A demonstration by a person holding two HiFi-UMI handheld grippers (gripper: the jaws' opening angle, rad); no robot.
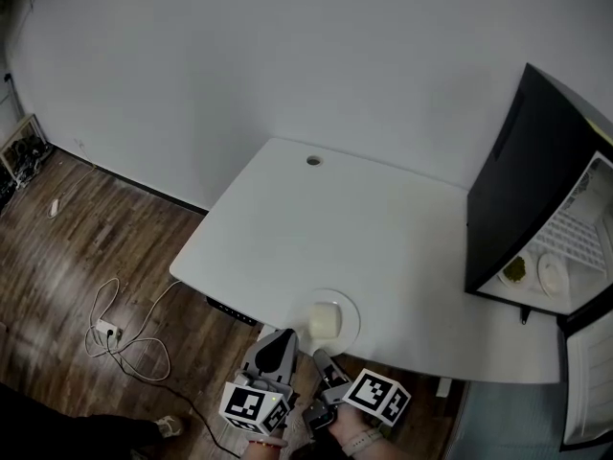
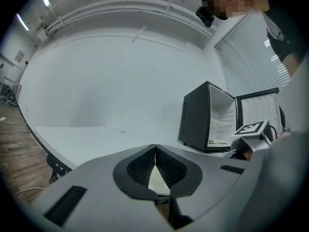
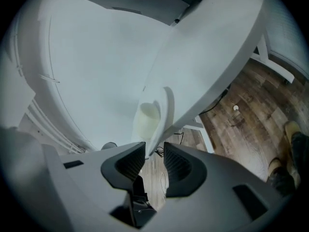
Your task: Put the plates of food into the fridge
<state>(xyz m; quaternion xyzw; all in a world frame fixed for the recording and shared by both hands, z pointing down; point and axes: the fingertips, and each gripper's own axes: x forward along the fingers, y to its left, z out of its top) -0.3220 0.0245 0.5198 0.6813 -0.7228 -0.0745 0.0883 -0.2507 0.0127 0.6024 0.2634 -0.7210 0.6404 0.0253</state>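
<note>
A white plate (image 1: 348, 326) carrying a pale block of food (image 1: 326, 319) sits at the white table's (image 1: 383, 228) front edge. My right gripper (image 1: 320, 358) is just below that edge. In the right gripper view its jaws (image 3: 153, 148) stand open, with the plate's rim (image 3: 166, 111) reaching down to the gap between them; the pads do not press on it. My left gripper (image 1: 284, 337) hangs beside it to the left, its jaws (image 2: 155, 149) shut with nothing held. The black fridge (image 1: 512, 185) stands open at the right, with a plate of green food (image 1: 515, 270) and a white plate (image 1: 553, 274) inside.
The fridge door (image 1: 584, 381) swings out past the table's right end. A cable hole (image 1: 313, 160) marks the table's far side. A power strip and cables (image 1: 113, 335) lie on the wooden floor at left. A person's shoe (image 3: 291, 132) shows beneath the table.
</note>
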